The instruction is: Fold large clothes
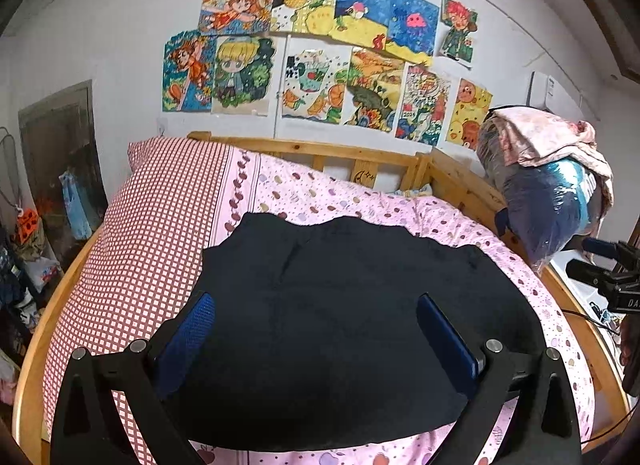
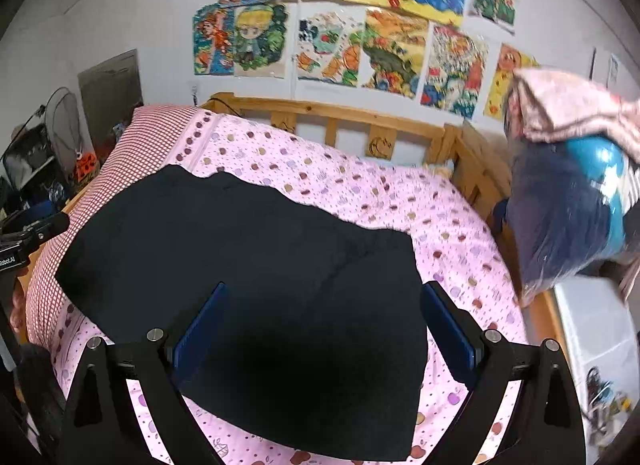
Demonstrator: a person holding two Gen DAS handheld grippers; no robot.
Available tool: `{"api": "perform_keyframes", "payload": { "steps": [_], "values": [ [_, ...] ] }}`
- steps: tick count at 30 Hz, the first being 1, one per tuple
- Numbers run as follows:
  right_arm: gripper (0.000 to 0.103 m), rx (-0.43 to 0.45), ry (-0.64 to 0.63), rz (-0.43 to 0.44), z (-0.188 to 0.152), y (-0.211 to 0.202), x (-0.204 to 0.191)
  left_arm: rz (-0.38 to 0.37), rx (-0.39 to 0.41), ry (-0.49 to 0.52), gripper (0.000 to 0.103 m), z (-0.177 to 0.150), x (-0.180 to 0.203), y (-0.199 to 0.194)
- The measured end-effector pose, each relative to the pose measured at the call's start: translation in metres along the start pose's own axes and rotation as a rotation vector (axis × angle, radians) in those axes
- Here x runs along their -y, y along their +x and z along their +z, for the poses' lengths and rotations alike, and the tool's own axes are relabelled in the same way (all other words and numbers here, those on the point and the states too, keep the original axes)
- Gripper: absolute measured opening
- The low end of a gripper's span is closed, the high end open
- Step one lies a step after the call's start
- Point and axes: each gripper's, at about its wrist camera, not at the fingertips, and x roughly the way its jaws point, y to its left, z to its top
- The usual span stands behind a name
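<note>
Both tools, left (image 1: 316, 317) and right (image 2: 324, 305), hover spread wide above the dark garment (image 2: 256, 257) on the bed (image 2: 360, 193).

The near edge of the dark garment (image 1: 340, 329) is covered by the left gripper (image 1: 316, 301) frame and, in the right wrist view, runs behind the right gripper (image 2: 324, 297) frame. Its type cannot be told. The bagged bundle (image 2: 568, 225) at the bed's right rail is blurred and cut off by the picture edge. Clutter (image 1: 24, 265) beyond the bed's left rail is too small to identify.
</note>
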Motion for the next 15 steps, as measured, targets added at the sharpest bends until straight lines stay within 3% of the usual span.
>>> {"api": "perform_keyframes", "payload": {
  "steps": [15],
  "values": [
    [0.094,0.131,0.011,0.055,0.012,-0.073,-0.016,-0.023,0.057,0.043,0.103,0.001,0.014,-0.047]
  ]
}}
